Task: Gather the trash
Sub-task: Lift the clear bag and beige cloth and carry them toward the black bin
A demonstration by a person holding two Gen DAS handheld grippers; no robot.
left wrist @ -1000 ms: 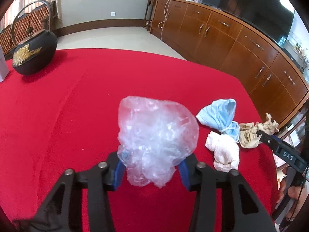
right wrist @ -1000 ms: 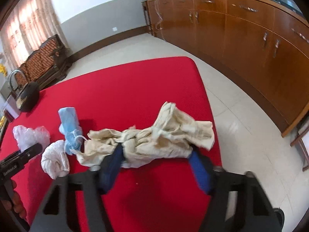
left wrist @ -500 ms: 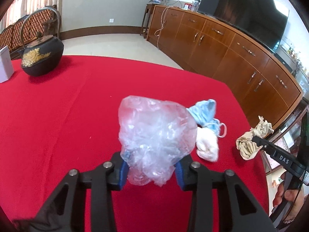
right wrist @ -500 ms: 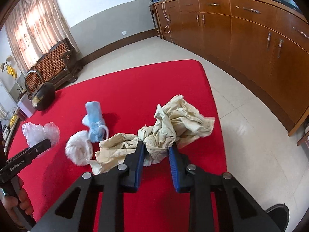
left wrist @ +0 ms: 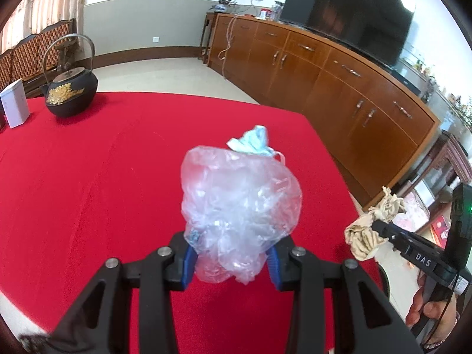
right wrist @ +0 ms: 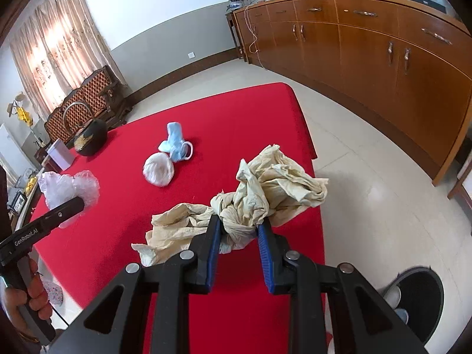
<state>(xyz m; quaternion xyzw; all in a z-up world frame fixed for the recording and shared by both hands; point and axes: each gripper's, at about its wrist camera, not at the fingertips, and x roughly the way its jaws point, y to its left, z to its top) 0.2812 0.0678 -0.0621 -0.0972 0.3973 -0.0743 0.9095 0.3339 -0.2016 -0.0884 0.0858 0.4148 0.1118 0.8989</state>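
My left gripper (left wrist: 231, 253) is shut on a crumpled clear plastic bag (left wrist: 240, 203), held above the red tablecloth (left wrist: 88, 177). In the right wrist view my right gripper (right wrist: 239, 236) is shut on a wad of beige crumpled paper (right wrist: 274, 185), lifted off the cloth near the table's right edge. That paper (left wrist: 371, 230) also shows at the right of the left wrist view. A blue face mask (right wrist: 175, 141) and a white tissue ball (right wrist: 158, 171) lie on the cloth. The mask (left wrist: 252, 141) peeks out behind the plastic bag; the tissue ball is hidden there.
A black teapot (left wrist: 70, 94) and a white box (left wrist: 14, 106) stand at the table's far left. A long wooden cabinet (left wrist: 339, 79) with a TV (left wrist: 348, 11) runs along the right. A round black bin (right wrist: 419, 301) sits on the floor at lower right.
The right gripper closed on the beige paper and lifted it off the cloth. Both grippers drew back and up with their loads; the mask and tissue ball stayed put.
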